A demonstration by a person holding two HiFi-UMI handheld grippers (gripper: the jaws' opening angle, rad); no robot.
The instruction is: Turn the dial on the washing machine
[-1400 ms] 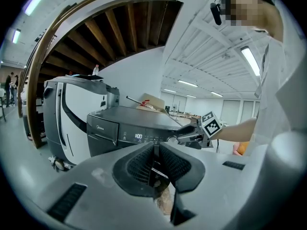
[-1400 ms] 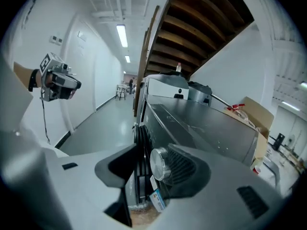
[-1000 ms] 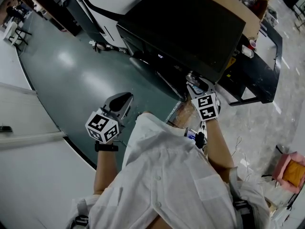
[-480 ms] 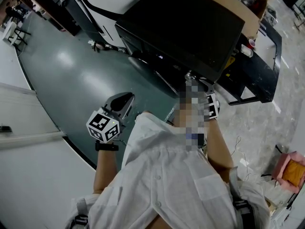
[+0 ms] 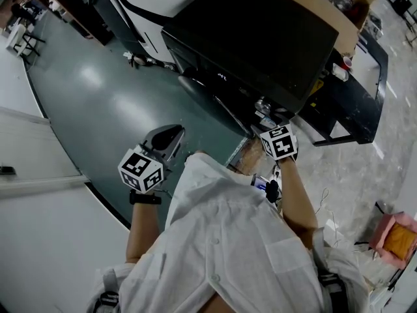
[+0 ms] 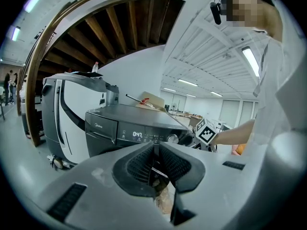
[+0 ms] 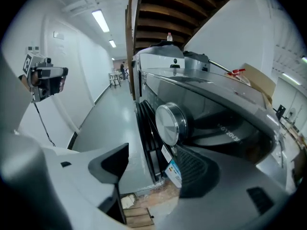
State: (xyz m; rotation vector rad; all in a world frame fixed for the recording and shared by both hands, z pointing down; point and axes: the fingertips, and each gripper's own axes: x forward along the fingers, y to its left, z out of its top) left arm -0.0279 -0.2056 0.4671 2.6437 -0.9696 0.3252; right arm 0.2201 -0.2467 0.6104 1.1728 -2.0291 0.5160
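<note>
The dark washing machine (image 5: 260, 38) stands ahead of me, its display lit (image 6: 137, 134). Its round silver dial (image 7: 169, 123) sits on the front panel, also visible in the head view as the dial (image 5: 262, 105) and in the left gripper view as the dial (image 6: 172, 139). My right gripper (image 7: 153, 161) is open, its jaws a short way in front of the dial and slightly below it, touching nothing. My left gripper (image 6: 154, 163) is shut and empty, held back over the green floor, left of the machine's door; in the head view it is the left gripper (image 5: 164, 137).
A white machine (image 5: 146, 5) stands left of the washer. A cardboard box (image 5: 322, 5) lies behind its top, and a black table (image 5: 355, 90) is at the right. Wooden boards (image 7: 139, 218) lie under the washer. Green floor (image 5: 91, 103) spreads to the left.
The right gripper has rolled at the wrist, its marker cube now showing one face, and the dial shows clear just ahead of it. The left gripper has hardly moved.
</note>
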